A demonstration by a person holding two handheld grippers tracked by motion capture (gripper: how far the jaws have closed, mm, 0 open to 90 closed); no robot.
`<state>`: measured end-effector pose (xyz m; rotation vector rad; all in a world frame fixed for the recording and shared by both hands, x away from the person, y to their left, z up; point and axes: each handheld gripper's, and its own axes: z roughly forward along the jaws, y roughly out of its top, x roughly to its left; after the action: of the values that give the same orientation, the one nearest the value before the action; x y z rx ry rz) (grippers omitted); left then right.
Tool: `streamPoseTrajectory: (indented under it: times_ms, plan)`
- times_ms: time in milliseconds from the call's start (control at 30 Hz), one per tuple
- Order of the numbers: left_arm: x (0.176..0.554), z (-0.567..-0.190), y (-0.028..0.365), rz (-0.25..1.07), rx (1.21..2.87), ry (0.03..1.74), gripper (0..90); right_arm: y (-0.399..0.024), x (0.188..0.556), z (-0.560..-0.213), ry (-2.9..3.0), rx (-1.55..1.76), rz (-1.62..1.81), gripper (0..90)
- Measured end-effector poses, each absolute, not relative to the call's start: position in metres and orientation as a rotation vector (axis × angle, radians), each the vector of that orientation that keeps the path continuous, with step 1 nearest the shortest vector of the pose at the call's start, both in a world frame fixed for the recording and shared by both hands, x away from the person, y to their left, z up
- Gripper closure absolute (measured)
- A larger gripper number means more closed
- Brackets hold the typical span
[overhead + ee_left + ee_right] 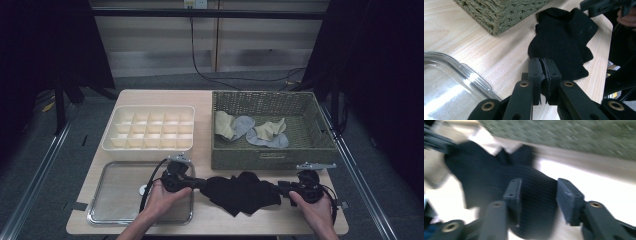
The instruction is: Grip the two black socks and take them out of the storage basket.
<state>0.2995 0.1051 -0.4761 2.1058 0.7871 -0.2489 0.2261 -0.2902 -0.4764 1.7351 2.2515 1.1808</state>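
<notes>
One black sock stretched between two grippers: left gripper pinching its edge, right gripper gaping loosely around it.

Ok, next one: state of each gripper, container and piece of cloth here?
left gripper: shut on black cloth
right gripper: open, cloth between jaws
black cloth: crumpled on table
wicker basket: holds light cloths
divided tray: compartments empty
clear tray: empty
</notes>
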Motion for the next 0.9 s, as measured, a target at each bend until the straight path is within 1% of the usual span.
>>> streamPoseTrajectory:
  times_ms: [100, 467, 500, 533, 633, 667, 700, 833, 900]
  plan:
    - [0.3, -0.477, 0.107, -0.25, 2.106, 0.799, 85.4, -0.292, 0.228, -0.482, 2.251, 1.752, 1.136, 51.1]
    - [0.299, -0.481, 0.109, -0.26, 2.115, 0.802, 85.0, -0.29, 0.229, -0.49, 2.285, 1.766, 1.08, 51.1]
    - [0.299, -0.482, 0.108, -0.269, 2.118, 0.8, 85.0, -0.291, 0.229, -0.49, 2.283, 1.767, 1.084, 54.6]
    - [0.299, -0.483, 0.107, -0.268, 2.121, 0.801, 85.0, -0.291, 0.229, -0.491, 2.288, 1.77, 1.083, 65.6]
    - [0.297, -0.481, 0.106, -0.278, 2.118, 0.787, 85.1, -0.292, 0.229, -0.492, 2.293, 1.784, 1.131, 86.7]
    - [0.296, -0.479, 0.106, -0.276, 2.121, 0.779, 85.1, -0.294, 0.227, -0.489, 2.28, 1.79, 1.16, 89.1]
    - [0.295, -0.476, 0.107, -0.284, 2.111, 0.778, 85.1, -0.297, 0.225, -0.485, 2.258, 1.795, 1.198, 89.5]
    - [0.287, -0.469, 0.111, -0.298, 2.104, 0.766, 85.2, -0.311, 0.213, -0.472, 2.224, 1.804, 1.246, 90.0]
    - [0.282, -0.469, 0.111, -0.307, 2.118, 0.763, 85.2, -0.315, 0.206, -0.47, 2.231, 1.809, 1.205, 90.0]
